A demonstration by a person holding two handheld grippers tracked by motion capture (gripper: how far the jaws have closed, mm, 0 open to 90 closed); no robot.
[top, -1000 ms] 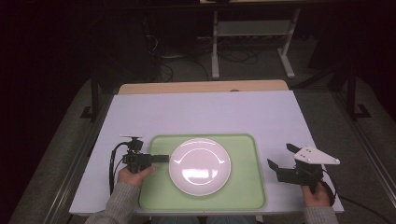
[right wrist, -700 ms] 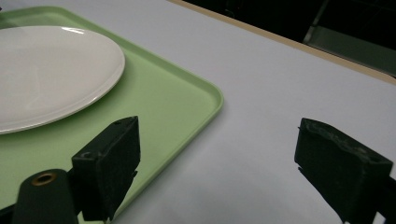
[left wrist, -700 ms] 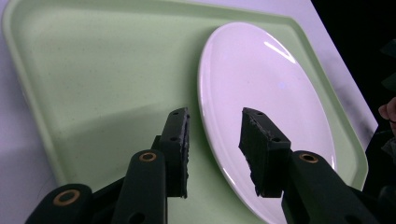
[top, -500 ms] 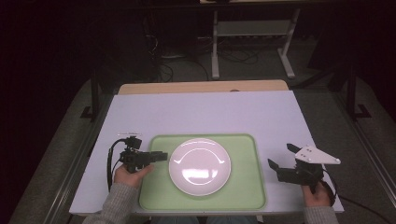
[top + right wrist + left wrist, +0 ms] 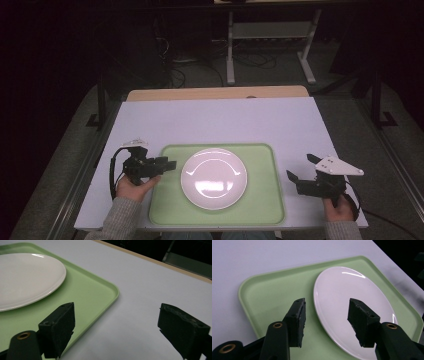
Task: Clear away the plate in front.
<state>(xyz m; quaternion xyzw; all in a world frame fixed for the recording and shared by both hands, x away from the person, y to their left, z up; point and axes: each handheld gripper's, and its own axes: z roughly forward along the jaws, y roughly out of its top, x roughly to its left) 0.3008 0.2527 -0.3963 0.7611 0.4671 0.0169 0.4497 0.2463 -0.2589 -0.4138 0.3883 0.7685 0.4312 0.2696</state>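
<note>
At the lower left of the high view, the left gripper point(image 5: 167, 164) is held with jaws wide, empty, toward the white plate point(image 5: 214, 178) lying mid-frame on the green tray point(image 5: 263, 212). Likely next, the plate's near rim is best straddled squarely. At lower right, the right gripper point(image 5: 295, 180) waits wide over the desk point(image 5: 220, 120).

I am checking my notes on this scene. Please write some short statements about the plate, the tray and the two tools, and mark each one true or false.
1. The white plate lies on the green tray. True.
2. The left tool is shut on the plate's rim. False: its jaws stand open and hold nothing.
3. The right tool is open, beside the tray's right edge. True.
4. Food lies on the plate. False: the plate is bare.
5. The tray rests on the pale table. True.
</note>
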